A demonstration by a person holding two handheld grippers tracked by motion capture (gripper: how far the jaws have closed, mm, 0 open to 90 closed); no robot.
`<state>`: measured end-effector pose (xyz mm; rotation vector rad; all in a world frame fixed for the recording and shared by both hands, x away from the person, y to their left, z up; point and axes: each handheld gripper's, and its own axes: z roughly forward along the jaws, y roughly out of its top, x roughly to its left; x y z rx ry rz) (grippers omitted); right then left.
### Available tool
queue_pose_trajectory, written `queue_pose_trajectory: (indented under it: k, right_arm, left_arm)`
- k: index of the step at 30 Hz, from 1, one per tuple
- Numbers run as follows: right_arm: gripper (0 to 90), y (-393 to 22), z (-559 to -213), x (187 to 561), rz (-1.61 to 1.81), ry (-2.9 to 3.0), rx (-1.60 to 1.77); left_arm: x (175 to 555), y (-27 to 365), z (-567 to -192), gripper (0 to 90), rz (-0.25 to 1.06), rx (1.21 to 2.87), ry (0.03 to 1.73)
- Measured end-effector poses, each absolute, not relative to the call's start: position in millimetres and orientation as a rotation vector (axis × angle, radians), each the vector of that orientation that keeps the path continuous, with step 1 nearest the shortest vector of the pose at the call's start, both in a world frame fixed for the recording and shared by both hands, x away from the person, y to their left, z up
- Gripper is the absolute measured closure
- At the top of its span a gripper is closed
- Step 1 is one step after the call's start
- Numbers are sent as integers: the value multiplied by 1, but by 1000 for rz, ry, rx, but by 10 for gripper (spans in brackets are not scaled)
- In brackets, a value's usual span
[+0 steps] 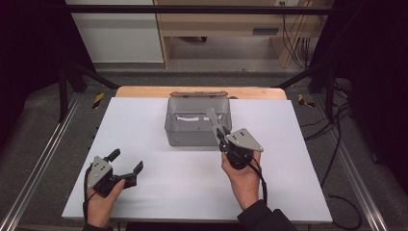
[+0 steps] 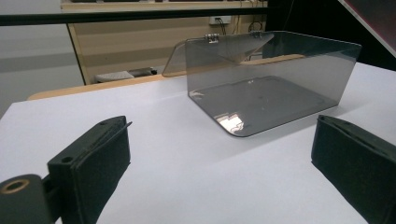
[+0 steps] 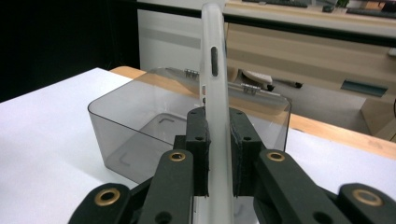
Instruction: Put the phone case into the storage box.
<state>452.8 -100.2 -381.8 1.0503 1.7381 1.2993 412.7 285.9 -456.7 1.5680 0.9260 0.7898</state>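
The bench (image 1: 159,187) has a white top, and near its far middle stands a smoky clear plastic box (image 1: 198,126), its hinged lid (image 1: 198,94) thrown back behind it. The box is the landmark for everything else.

In front of the box and off to its left, well apart from it, the left gripper (image 1: 126,166) hangs low over the bench in the person's left hand (image 1: 102,199). Its 2 jaws stand spread wide with only bare bench between them; the left gripper view looks between the 2 black pads (image 2: 93,172) straight at the box's front corner.

Just in front of the box's right end, the right gripper (image 1: 217,129) is held by the right hand (image 1: 244,179). It is pinching a thin, frosted white phone case (image 1: 212,118) edge-on, pads pressed against both faces. The case rises from the jaws over the box's front right rim, and the right gripper view shows it upright (image 3: 215,93), with a slot cut in its edge.
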Motion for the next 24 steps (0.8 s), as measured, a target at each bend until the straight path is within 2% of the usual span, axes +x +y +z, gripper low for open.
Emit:
queue_pose_trajectory:
  k: [9, 24]
  right_arm:
    - [806, -103, -378, 462, 1321, 1769, 1115]
    - [806, -104, -350, 499, 1341, 1763, 1225]
  left_arm:
    - [413, 296, -456, 38, 803, 1537, 942]
    - [414, 302, -457, 26, 803, 1514, 957]
